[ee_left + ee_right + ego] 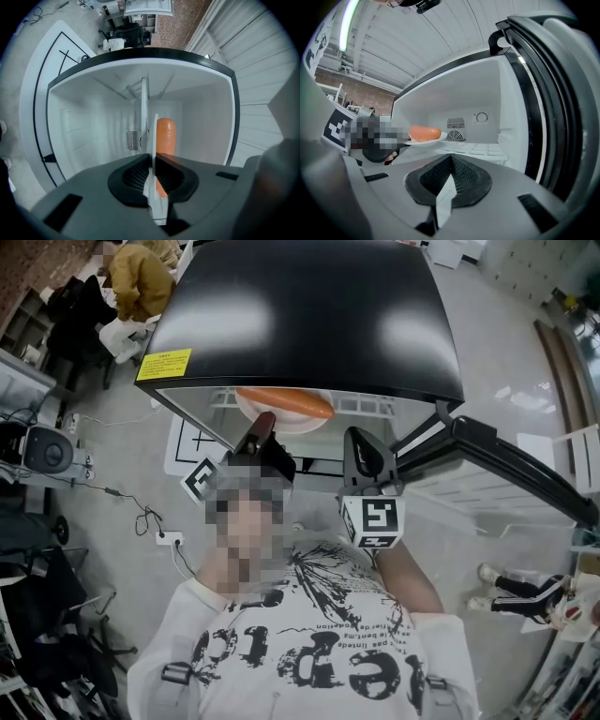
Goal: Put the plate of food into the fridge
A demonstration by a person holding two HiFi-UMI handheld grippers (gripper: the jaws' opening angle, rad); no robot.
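**Left gripper** [262, 422] [152, 160]: the jaws are clenched on the near rim of the plate [307, 425] [153, 133] [423, 142]. In the left gripper view the plate shows edge-on between the two pads. The gripper holds the plate up at the front opening of the fridge [300, 315] [93, 126] [478, 93], above the white shelf [474, 149]. Whether the plate touches the shelf cannot be told.

**Load:** one orange sausage [286, 402] [165, 133] [424, 133] lies on the plate. In the head view it lies lengthwise from left to right.

**Right gripper** [360, 441] [450, 160]: the jaws are closed together with nothing between them. It sits to the right of the left gripper, near the fridge opening, apart from the plate, and points into the compartment.

**Fridge:** the body has a black top and a white interior. A round vent grille [453, 136] sits on the far wall behind the plate. The door [525, 470] [553, 93] stands open on the right.
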